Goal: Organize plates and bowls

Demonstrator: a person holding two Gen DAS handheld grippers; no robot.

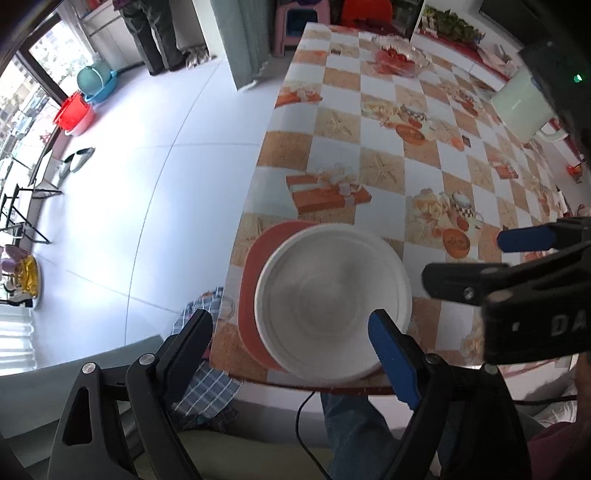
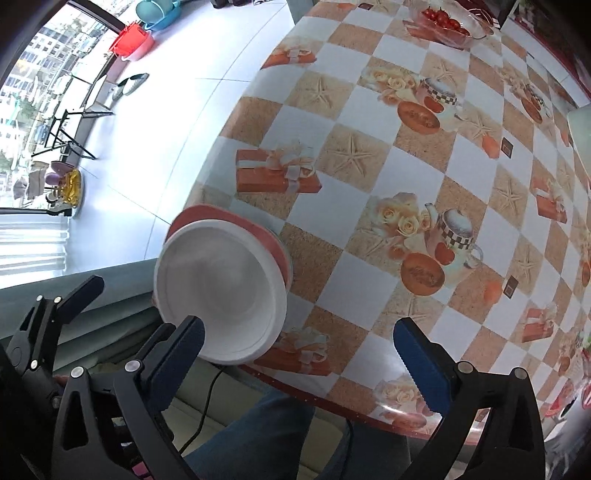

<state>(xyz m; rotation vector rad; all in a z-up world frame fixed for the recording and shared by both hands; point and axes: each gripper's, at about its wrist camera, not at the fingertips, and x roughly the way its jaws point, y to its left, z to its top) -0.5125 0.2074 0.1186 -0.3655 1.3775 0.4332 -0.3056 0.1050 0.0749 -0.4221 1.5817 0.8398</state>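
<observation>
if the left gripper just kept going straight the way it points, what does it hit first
Most likely the white bowl, stacked on the red plate near the table edge. The left gripper is open above it; depth is unclear.

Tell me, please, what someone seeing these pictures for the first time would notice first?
The eye lands on the white bowl sitting on an orange-red plate at the near edge of the table, whose checkered cloth shows starfish, gift boxes and teacups. Both tools hang open above it: the left tool straddles the bowl, the right tool sits just beside it. Farther back stands a glass dish of tomatoes.
</observation>
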